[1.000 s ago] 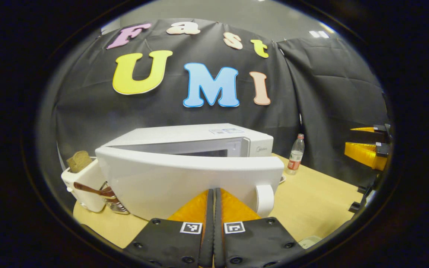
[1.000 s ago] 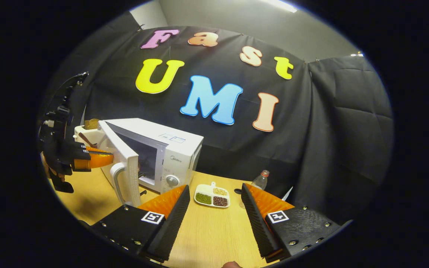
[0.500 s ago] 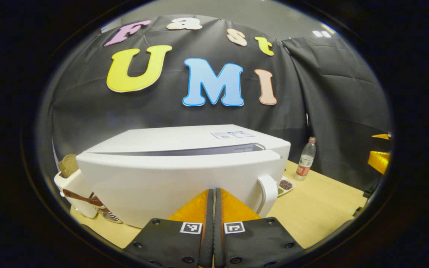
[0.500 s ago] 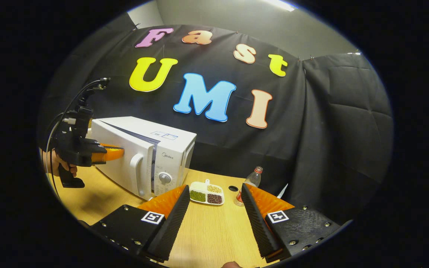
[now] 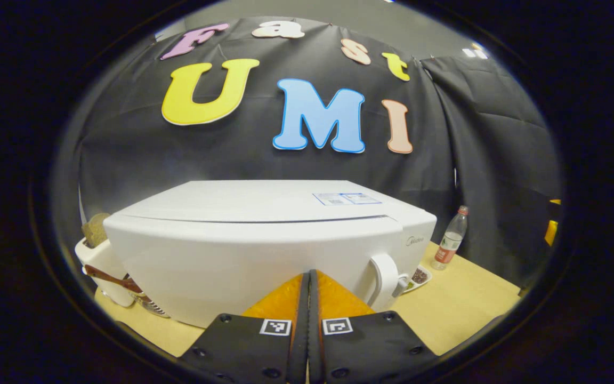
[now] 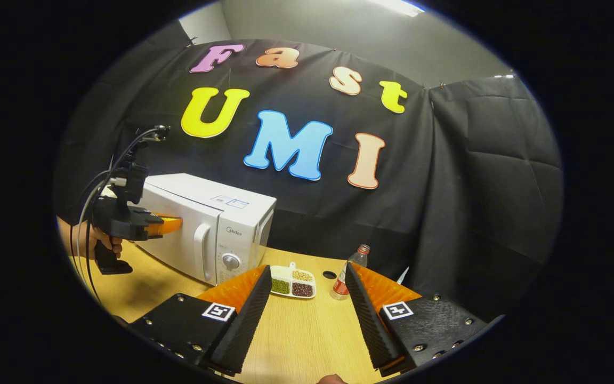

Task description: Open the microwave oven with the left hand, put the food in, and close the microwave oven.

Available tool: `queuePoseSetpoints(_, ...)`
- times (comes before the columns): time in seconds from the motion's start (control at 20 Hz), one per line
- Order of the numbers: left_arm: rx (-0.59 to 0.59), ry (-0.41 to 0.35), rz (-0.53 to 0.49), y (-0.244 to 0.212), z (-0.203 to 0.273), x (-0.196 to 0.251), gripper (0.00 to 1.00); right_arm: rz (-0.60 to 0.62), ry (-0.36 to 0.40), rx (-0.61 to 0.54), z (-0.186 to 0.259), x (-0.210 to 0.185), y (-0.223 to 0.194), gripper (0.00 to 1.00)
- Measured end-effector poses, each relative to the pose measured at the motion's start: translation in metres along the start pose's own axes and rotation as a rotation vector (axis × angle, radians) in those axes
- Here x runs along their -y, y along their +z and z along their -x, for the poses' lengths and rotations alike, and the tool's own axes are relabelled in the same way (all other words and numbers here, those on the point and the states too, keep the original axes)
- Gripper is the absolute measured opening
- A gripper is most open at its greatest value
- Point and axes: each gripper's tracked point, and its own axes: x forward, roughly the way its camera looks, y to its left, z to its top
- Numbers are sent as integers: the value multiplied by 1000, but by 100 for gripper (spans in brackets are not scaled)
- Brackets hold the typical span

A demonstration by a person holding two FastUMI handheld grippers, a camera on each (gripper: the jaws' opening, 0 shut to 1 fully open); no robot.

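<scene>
The white microwave (image 5: 264, 234) stands on the wooden table (image 5: 456, 304) with its door flush against the body. My left gripper (image 5: 309, 277) is shut with nothing held, its tips pressed against the door front left of the handle (image 5: 384, 272). In the right gripper view the microwave (image 6: 216, 224) sits at the left with the left gripper (image 6: 176, 225) against its door, held by a hand (image 6: 102, 242). My right gripper (image 6: 307, 282) is open and holds nothing, hovering over the table. A white divided dish (image 6: 292, 281) of beans lies beyond its fingers.
A plastic bottle with a red label (image 6: 348, 269) stands right of the dish, also seen as the bottle (image 5: 448, 240). A white toaster with bread (image 5: 99, 250) and a wooden-handled utensil holder (image 5: 142, 298) sit left of the microwave. A small dark hole (image 6: 329, 274) marks the table.
The microwave door swung from partly open to closed, pushed by my shut left gripper moving forward. The right gripper stayed open and hardly shifted.
</scene>
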Motion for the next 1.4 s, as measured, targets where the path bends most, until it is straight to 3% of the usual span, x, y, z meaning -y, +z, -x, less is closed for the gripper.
queuePoseSetpoints(0.1, 13, 2, 37, 3, 3, 4, 11, -5, 8, 13, 3, 2, 4, 85)
queuePoseSetpoints(0.2, 16, 42, 7, 9, 9, 2, 7, -13, 24, 27, 7, 0, 8, 85)
queuePoseSetpoints(0.3, 65, 36, 1, 29, 24, 10, 4, -24, 30, 45, 12, 1, 14, 85)
queuePoseSetpoints(0.35, 86, 37, -7, 39, 37, 14, 7, -35, 41, 55, 16, 1, 16, 85)
queuePoseSetpoints(0.65, 208, 90, -13, 82, 126, 32, 7, -88, 88, 127, 42, 5, 33, 85)
queuePoseSetpoints(0.7, 226, 105, -18, 87, 142, 35, 7, -101, 99, 139, 46, 5, 35, 87)
queuePoseSetpoints(0.75, 239, 122, -29, 91, 158, 37, 7, -114, 105, 153, 52, 7, 37, 99)
queuePoseSetpoints(1.0, 287, 189, -57, 99, 232, 48, 7, -128, 148, 229, 81, 3, 53, 97)
queuePoseSetpoints(1.4, 330, 215, -87, 102, 313, 52, 5, -156, 174, 250, 116, -23, 61, 97)
